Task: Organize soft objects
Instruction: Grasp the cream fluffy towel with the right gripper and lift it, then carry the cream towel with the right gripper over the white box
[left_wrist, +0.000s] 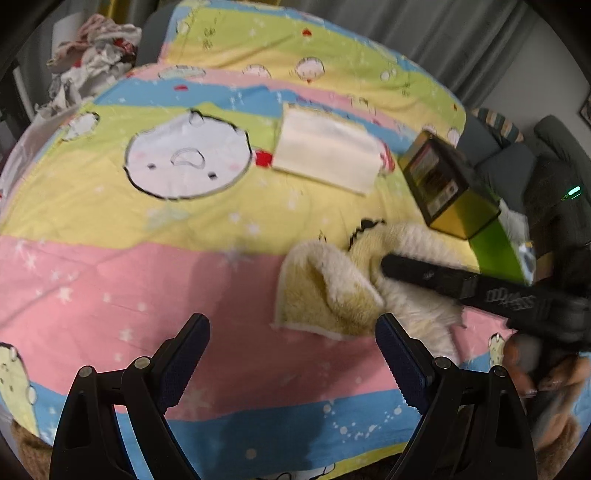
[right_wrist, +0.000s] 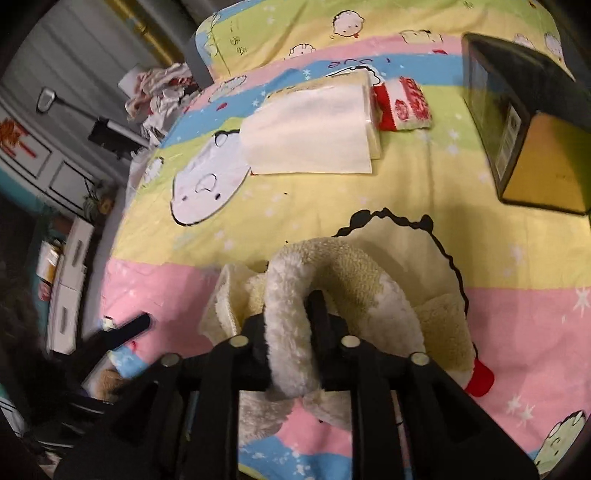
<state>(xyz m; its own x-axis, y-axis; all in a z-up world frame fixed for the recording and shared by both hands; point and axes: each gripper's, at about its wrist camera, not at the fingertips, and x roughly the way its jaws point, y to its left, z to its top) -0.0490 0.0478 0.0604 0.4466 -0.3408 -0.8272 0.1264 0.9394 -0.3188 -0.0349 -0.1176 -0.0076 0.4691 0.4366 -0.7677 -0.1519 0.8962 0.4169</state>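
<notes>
Right jaws (right_wrist: 291, 325) pinch a rolled fold of fluffy cream fleece cloth (right_wrist: 332, 280); left jaws (left_wrist: 291, 354) spread wide.

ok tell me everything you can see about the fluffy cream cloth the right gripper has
The fluffy cloth is cream to pale yellow, with a long plush pile and a stitched edge showing at one corner. It lies crumpled and partly folded over itself on the cartoon bedsheet, across the pink and yellow stripes. The right gripper is shut on a raised fold of it, lifting that part off the bed while the rest rests on the sheet. The left gripper is open and not touching it.
</notes>
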